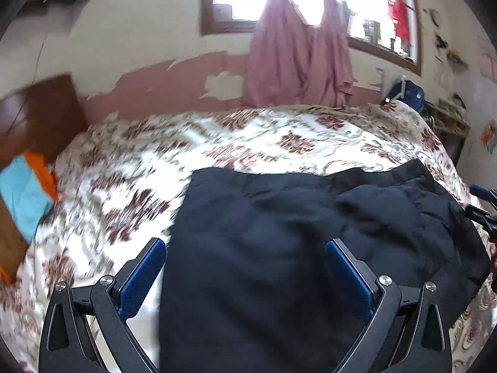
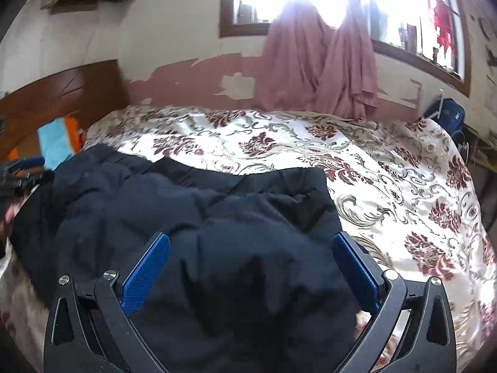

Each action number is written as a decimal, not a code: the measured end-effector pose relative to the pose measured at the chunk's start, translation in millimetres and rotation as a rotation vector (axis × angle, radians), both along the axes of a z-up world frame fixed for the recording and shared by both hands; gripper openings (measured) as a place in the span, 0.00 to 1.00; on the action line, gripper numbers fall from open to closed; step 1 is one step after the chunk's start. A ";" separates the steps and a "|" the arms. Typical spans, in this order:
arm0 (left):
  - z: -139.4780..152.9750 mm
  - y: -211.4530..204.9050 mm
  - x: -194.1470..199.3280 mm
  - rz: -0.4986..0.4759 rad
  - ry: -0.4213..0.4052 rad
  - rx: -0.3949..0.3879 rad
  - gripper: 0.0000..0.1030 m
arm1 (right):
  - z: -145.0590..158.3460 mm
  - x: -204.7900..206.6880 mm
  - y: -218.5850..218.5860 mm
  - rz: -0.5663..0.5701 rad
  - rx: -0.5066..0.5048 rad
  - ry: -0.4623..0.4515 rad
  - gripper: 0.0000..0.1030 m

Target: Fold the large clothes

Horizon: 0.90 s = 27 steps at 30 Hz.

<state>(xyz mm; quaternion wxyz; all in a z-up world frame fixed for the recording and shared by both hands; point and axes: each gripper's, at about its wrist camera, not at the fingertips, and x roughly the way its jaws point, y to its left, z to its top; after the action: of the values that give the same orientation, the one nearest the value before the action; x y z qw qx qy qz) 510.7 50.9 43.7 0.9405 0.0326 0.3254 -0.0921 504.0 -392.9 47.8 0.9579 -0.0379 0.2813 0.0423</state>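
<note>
A large dark navy garment point(image 1: 295, 233) lies spread on the floral bedspread point(image 1: 155, 161); it also shows in the right wrist view point(image 2: 192, 217). My left gripper point(image 1: 245, 245) is open, its blue pads either side of the garment's left part, just above the cloth. My right gripper point(image 2: 251, 242) is open over the garment's right part, with the garment's right edge beside the right pad. The right gripper also shows at the far right edge of the left wrist view point(image 1: 483, 214). The left gripper appears at the left edge of the right wrist view point(image 2: 18, 177).
A wooden headboard point(image 1: 34, 115) stands at the left, with blue and orange folded cloth point(image 1: 21, 192) beside it. Pink curtains point(image 1: 298, 62) hang under the window behind the bed. A blue bag point(image 2: 447, 112) sits at the far right. Bare bedspread point(image 2: 388, 171) lies to the right.
</note>
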 end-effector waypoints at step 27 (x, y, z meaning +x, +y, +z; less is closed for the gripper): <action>-107.8 81.8 64.4 -0.233 0.491 -0.454 1.00 | -114.0 31.6 -108.1 0.047 0.565 0.372 0.99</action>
<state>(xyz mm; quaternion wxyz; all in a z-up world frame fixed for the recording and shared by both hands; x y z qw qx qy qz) 575.1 132.7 -64.1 0.8005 -0.1637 0.5073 -0.2739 535.6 -501.0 -66.2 0.8616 0.2309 0.4275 0.1470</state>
